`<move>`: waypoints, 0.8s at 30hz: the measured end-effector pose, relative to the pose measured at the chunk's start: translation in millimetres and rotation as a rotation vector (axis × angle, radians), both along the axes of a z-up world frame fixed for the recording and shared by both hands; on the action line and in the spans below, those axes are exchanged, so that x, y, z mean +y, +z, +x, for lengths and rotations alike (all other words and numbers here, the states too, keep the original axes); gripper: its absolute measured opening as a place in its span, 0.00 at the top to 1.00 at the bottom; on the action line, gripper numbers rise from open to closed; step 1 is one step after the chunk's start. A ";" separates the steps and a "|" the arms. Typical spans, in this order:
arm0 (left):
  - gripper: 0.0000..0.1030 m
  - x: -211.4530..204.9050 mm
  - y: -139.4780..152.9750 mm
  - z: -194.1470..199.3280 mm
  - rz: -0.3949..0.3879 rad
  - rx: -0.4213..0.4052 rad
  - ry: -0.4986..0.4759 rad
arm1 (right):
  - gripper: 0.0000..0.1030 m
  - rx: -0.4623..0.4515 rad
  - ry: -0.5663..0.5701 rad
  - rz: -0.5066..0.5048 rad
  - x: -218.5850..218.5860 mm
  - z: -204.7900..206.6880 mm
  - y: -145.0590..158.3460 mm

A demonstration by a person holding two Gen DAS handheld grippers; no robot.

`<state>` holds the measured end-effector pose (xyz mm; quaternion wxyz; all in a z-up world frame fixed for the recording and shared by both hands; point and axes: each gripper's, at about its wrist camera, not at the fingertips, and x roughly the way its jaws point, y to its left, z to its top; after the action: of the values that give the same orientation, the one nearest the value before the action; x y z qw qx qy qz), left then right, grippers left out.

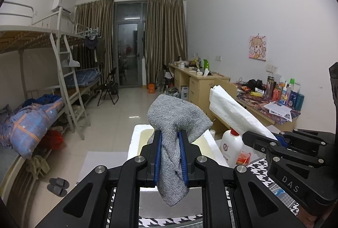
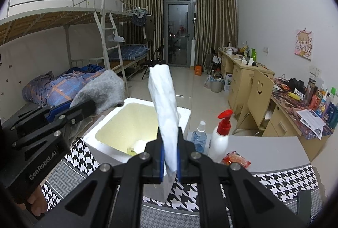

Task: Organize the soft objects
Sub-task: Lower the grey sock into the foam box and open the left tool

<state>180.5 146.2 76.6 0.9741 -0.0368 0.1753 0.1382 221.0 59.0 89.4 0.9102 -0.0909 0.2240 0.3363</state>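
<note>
My left gripper (image 1: 170, 137) is shut on a grey knitted cloth (image 1: 175, 120) that bunches above the jaws and hangs below them. It also shows at the left of the right wrist view (image 2: 101, 90). My right gripper (image 2: 170, 143) is shut on a white tissue (image 2: 164, 101) that stands upright between the jaws; the tissue shows at the right of the left wrist view (image 1: 234, 113). Both are held above a white foam box (image 2: 183, 114) with a yellowish inside, which holds a small white item.
A white pump bottle with a red top (image 2: 220, 137), a clear spray bottle (image 2: 199, 137) and a red snack packet (image 2: 235, 160) stand right of the box on a houndstooth cloth (image 2: 285, 181). Bunk beds (image 2: 63, 80) left, desks (image 2: 249, 75) right.
</note>
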 end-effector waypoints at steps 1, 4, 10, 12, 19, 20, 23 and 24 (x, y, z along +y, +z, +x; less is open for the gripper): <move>0.84 1.3 -0.2 0.9 -0.001 0.001 -0.001 | 0.88 0.000 0.001 -0.002 1.0 0.7 0.4; 0.84 1.6 -0.3 5.9 -0.007 0.006 0.001 | 0.88 0.003 0.000 -0.002 4.1 2.1 1.1; 0.84 5.7 -2.3 13.6 -0.018 0.022 -0.012 | 0.88 0.009 0.004 -0.018 12.2 5.8 0.1; 0.84 7.5 -2.6 16.7 -0.020 0.025 -0.013 | 0.88 0.017 0.003 -0.017 13.8 7.0 -0.6; 0.83 15.7 -7.0 30.2 -0.032 0.051 -0.026 | 0.88 0.029 -0.004 -0.023 17.5 13.0 -2.6; 0.84 17.0 -8.1 32.8 -0.031 0.056 -0.027 | 0.88 0.031 -0.006 -0.023 17.3 13.4 -3.0; 0.84 19.3 -12.0 40.0 -0.040 0.075 -0.039 | 0.88 0.038 -0.011 -0.025 17.5 16.1 -4.3; 0.84 20.6 -13.3 41.9 -0.043 0.080 -0.048 | 0.88 0.038 -0.012 -0.027 17.8 16.6 -4.7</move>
<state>222.4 166.9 63.3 0.9682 -0.0480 0.2180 0.1125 237.5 76.8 84.7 0.9064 -0.0954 0.2464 0.3294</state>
